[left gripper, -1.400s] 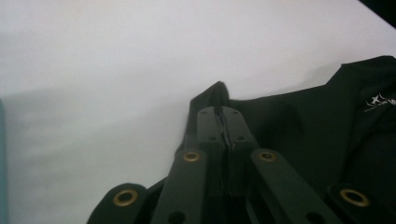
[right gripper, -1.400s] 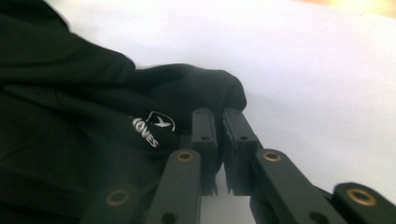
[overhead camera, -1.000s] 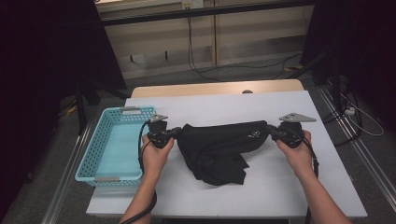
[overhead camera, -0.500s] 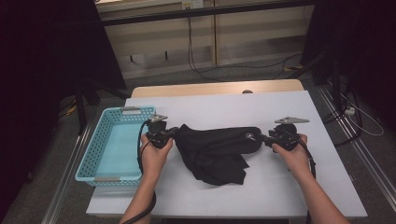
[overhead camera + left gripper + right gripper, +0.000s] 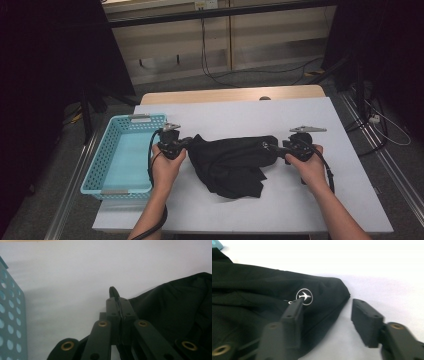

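A black garment (image 5: 230, 160) lies bunched in the middle of the white table (image 5: 280, 115). My left gripper (image 5: 189, 142) is at its left end. In the left gripper view the jaws (image 5: 119, 300) are shut, with a fold of the black garment (image 5: 175, 307) pinched between them. My right gripper (image 5: 276, 148) is at the garment's right end, with a hand around it. In the right gripper view it (image 5: 327, 303) stands open: one jaw rests over the garment (image 5: 249, 290) near a white aeroplane logo (image 5: 304, 296), the other is over bare table beside the corner.
A light blue perforated basket (image 5: 97, 155) stands at the table's left edge, close to my left gripper, and its wall (image 5: 10, 315) is at the left of the left gripper view. Bare white table stretches behind and to the right of the garment. Cables lie on the floor beyond.
My right gripper has moved left and a little nearer, so the garment is less stretched and its right end has sunk to the table. The left gripper has stayed put.
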A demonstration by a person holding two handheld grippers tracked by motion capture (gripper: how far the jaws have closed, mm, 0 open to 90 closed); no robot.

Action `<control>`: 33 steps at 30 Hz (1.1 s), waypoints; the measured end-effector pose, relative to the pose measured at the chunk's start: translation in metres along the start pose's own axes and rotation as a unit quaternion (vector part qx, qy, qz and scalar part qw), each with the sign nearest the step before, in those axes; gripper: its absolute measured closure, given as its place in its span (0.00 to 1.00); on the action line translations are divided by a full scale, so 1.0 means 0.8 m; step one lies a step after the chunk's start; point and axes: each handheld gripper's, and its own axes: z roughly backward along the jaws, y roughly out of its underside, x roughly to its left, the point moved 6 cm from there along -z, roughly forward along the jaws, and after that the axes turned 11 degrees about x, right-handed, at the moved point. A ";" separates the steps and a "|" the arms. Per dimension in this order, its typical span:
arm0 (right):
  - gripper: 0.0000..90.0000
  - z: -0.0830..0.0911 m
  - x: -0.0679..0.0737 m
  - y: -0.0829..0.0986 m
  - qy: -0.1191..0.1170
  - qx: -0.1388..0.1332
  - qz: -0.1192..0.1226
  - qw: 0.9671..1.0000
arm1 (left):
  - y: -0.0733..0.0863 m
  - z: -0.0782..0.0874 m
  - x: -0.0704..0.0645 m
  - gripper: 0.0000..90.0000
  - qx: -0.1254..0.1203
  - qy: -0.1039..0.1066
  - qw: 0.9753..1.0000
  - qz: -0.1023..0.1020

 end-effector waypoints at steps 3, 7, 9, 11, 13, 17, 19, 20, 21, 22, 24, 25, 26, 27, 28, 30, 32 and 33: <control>0.56 -0.007 0.004 0.004 -0.008 0.018 0.002 1.000 | 0.000 -0.002 -0.002 0.98 0.000 0.001 1.000 -0.001; 0.89 -0.012 0.007 0.009 -0.009 0.033 0.017 0.999 | 0.002 -0.005 -0.003 0.98 0.005 0.005 1.000 -0.002; 0.94 -0.008 0.003 0.009 0.001 0.033 0.024 0.999 | 0.003 -0.006 -0.005 0.98 0.005 0.005 1.000 -0.001; 0.95 0.002 -0.006 0.008 0.009 0.023 0.011 1.000 | 0.005 -0.009 -0.007 0.98 0.009 0.007 1.000 -0.003; 0.95 0.012 -0.018 0.009 0.021 0.023 0.009 0.999 | 0.007 -0.011 -0.009 0.98 0.015 0.009 1.000 -0.006; 0.95 0.024 -0.034 0.014 0.036 0.022 0.006 0.999 | 0.009 -0.018 -0.014 0.94 0.022 0.017 1.000 -0.005; 0.95 0.026 -0.038 0.018 0.030 0.016 0.000 0.999 | 0.007 -0.023 -0.015 0.74 0.023 0.012 1.000 -0.009; 0.95 0.025 -0.037 0.019 0.031 0.019 0.002 0.999 | 0.005 -0.024 -0.015 0.65 0.015 0.012 1.000 -0.002; 0.95 0.025 -0.037 0.019 0.031 0.019 0.002 0.999 | 0.005 -0.024 -0.015 0.57 0.015 0.012 1.000 -0.002; 0.94 0.023 -0.035 0.020 0.036 0.022 0.006 0.999 | 0.003 -0.025 -0.015 0.55 0.013 0.011 1.000 -0.002; 0.94 0.022 -0.034 0.020 0.037 0.022 0.012 0.999 | -0.001 -0.029 -0.014 0.49 0.011 0.014 1.000 -0.002; 0.94 0.022 -0.033 0.021 0.039 0.022 0.014 0.999 | -0.003 -0.032 -0.014 0.48 0.012 0.015 1.000 0.001; 0.94 0.022 -0.033 0.021 0.039 0.022 0.014 0.999 | -0.003 -0.032 -0.014 0.47 0.012 0.015 1.000 0.001; 0.94 0.021 -0.032 0.022 0.040 0.024 0.018 0.999 | -0.004 -0.039 -0.013 0.45 0.019 0.017 1.000 0.005; 0.94 0.021 -0.031 0.022 0.039 0.025 0.019 0.999 | -0.002 -0.043 -0.014 0.44 0.027 0.018 0.999 0.012; 0.94 0.021 -0.031 0.023 0.039 0.025 0.020 0.999 | 0.001 -0.051 -0.014 0.47 0.039 0.013 0.999 0.009; 0.94 0.021 -0.030 0.024 0.039 0.025 0.018 0.999 | 0.003 -0.054 -0.015 0.47 0.044 0.008 0.999 0.004; 0.94 0.021 -0.031 0.024 0.038 0.024 0.018 0.999 | 0.005 -0.056 -0.015 0.49 0.047 0.005 0.999 -0.002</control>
